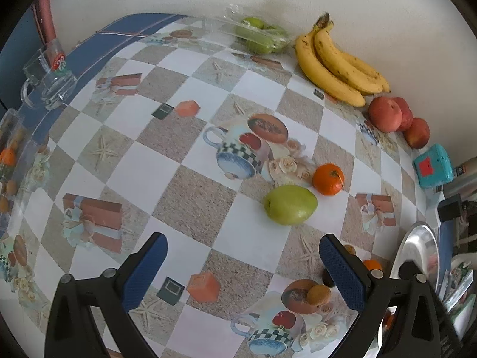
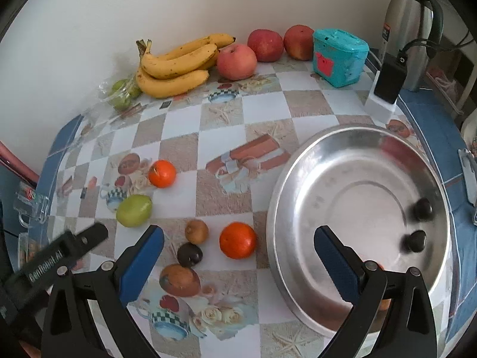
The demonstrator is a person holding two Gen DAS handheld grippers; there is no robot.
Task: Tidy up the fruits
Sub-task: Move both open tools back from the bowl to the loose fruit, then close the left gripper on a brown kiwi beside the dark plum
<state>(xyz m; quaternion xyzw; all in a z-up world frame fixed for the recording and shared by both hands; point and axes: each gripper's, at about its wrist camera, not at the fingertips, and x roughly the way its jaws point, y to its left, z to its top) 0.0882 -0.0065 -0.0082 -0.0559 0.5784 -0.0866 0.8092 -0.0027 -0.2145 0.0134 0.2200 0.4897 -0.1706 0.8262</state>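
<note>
A green pear (image 1: 290, 204) and an orange tangerine (image 1: 328, 178) lie mid-table, just ahead of my open, empty left gripper (image 1: 243, 264). In the right wrist view the pear (image 2: 134, 210), that tangerine (image 2: 162, 173), a second tangerine (image 2: 237, 240), a brown kiwi (image 2: 196, 231) and a dark plum (image 2: 190, 254) lie left of a steel bowl (image 2: 301, 185). Two dark fruits (image 2: 414, 240) sit in the bowl. My right gripper (image 2: 238, 264) is open and empty, its right finger over the bowl's rim. The left gripper's finger (image 2: 80, 240) shows at far left.
Bananas (image 2: 176, 65), three red apples (image 2: 237, 61) and bagged green fruit (image 2: 122, 92) line the wall. A teal box (image 2: 340, 56), a thermos (image 2: 408, 26) and a charger (image 2: 384, 86) stand back right. A glass mug (image 1: 49, 74) sits at the left edge.
</note>
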